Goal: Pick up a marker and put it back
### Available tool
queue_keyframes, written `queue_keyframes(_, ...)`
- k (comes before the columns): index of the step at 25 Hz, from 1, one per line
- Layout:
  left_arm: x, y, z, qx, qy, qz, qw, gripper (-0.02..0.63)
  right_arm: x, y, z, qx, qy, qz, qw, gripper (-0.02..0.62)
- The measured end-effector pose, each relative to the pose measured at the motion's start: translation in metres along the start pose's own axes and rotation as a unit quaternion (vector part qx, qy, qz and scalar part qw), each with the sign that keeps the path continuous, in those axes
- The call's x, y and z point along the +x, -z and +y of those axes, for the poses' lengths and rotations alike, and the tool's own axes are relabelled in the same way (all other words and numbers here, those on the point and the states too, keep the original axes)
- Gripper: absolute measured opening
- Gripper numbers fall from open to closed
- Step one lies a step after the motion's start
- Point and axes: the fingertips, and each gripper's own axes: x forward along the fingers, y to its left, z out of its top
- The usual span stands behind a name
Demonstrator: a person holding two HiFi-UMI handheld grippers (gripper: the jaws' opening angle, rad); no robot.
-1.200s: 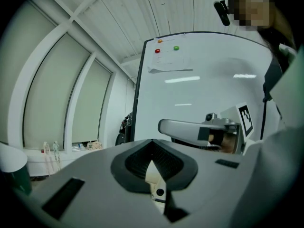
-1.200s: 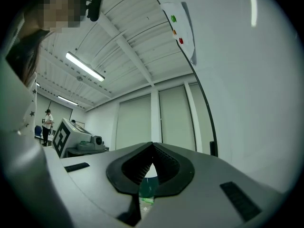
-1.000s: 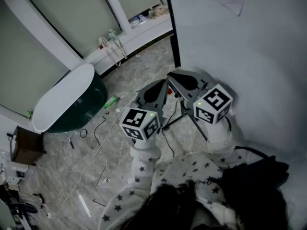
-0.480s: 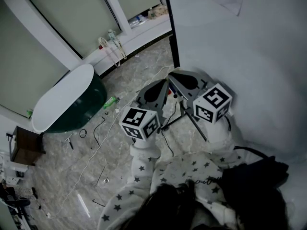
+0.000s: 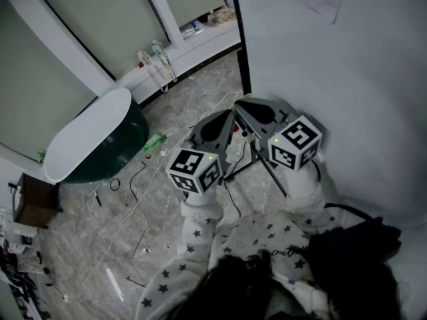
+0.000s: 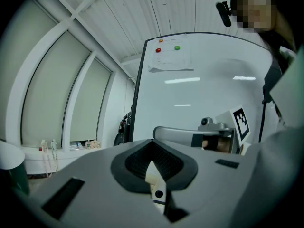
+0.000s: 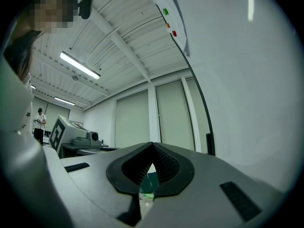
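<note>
The left gripper (image 6: 152, 145) is clenched, its jaw tips meeting with nothing between them, and the right gripper (image 7: 152, 147) is clenched empty the same way. In the head view both are held out level in front of the body, side by side. The left gripper (image 5: 228, 116) angles rightward and the right gripper (image 5: 237, 105) angles leftward, so their tips come together; whether they touch cannot be told. Behind each gripper a forearm in a star-patterned sleeve (image 5: 190, 252) runs back toward the person, elbows drawn in close. Just below the meeting tips, between the two grippers, lies a small red thing (image 5: 235, 127). It may be the marker but is too small to tell, and neither gripper holds it. Right beyond the tips stands the black edge of a whiteboard (image 5: 333, 65), which fills the space to the right of both grippers. High on it, above the grippers, a paper sheet (image 6: 170, 57) hangs under coloured magnets (image 6: 177, 47). Under the grippers the board's dark stand legs (image 5: 257, 162) spread over a marbled floor (image 5: 180, 105). Well off to the left of the grippers sits a green tub (image 5: 100, 142) with a white top.
</note>
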Motion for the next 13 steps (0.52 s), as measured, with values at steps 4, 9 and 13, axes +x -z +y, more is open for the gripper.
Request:
queue_keyframes(4,-0.0014,-0.0012,-0.0002,-0.001,0.000,-0.003,1.0000,0.002,0.0002,-0.0002,0.0006,0.000,0.000,0.001,1.000,0.006)
queue_keyframes(9,-0.0033,-0.0024,0.0011,-0.002,-0.001,-0.003,1.0000,0.002,0.0022,-0.0016,0.0014,0.000,-0.001,0.001,1.000,0.006)
queue_keyframes(13,-0.0049,-0.0032,0.0024,-0.003,-0.003,-0.003,1.0000,0.002,0.0033,-0.0028,0.0027,0.001,-0.002,0.001,1.000,0.006)
